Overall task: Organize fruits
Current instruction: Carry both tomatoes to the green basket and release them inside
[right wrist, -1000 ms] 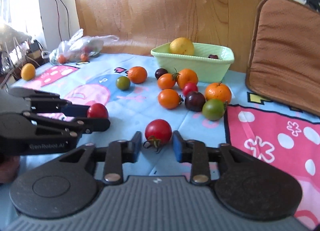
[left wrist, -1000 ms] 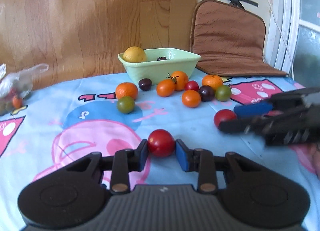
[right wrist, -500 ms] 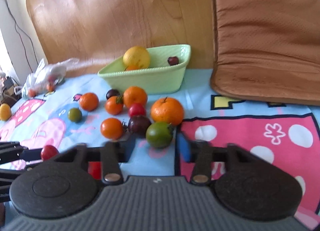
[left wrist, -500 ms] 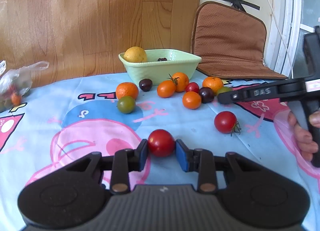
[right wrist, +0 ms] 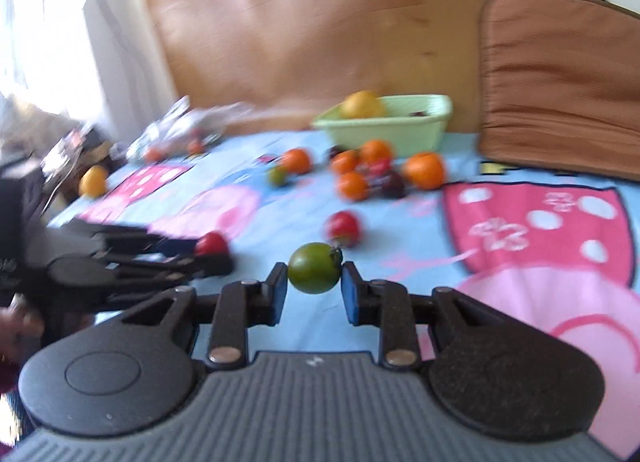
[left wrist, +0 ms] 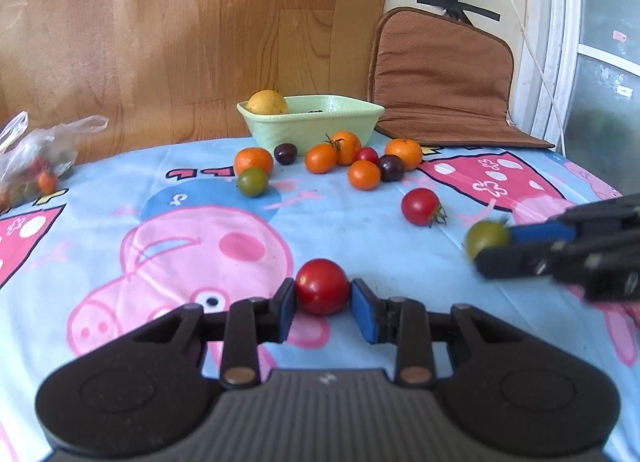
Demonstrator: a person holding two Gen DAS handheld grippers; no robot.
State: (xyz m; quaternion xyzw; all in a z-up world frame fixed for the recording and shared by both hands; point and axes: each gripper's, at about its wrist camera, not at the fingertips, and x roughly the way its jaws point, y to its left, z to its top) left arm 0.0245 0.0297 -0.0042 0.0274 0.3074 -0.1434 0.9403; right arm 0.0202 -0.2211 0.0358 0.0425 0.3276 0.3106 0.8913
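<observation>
Left wrist view, biggest first: wood-panel wall at the back, then the worktop (left wrist: pixel 100 230) under a blue and pink cartoon-pig cloth; no readable writing on it, only upside-down marks. Brown cushion (left wrist: pixel 444 74) leans on the wall at right, a white plug w/ cable above it. Green bowl (left wrist: pixel 312 124) sits at the back edge, w/ 1 yellow fruit (left wrist: pixel 267 102) and something small and dark inside. Clear plastic bag (left wrist: pixel 34 158) w/ small fruits lies far left.

Loose fruit in front of the bowl: 5 orange ones, 2 dark plums, 1 small red one, and 1 green tomato (left wrist: pixel 252 181) just beside the leftmost orange. Apart from that cluster, 1 stemmed red tomato (left wrist: pixel 420 206) lies alone, nearer the right side.

Left hand-held gripper (left wrist: pixel 322 304) is clamped on a red tomato (left wrist: pixel 322 286), blue pads touching both sides, low over the cloth.

Right wrist view (blurred by motion): right hand-held gripper (right wrist: pixel 314 288) is clamped on a green tomato (right wrist: pixel 314 268), held above the cloth, the stemmed red one just beyond it. The left tool shows at left w/ its red tomato. 1 more yellow fruit (right wrist: pixel 93 181) sits at the worktop's far left edge. No brand text legible on either tool.
</observation>
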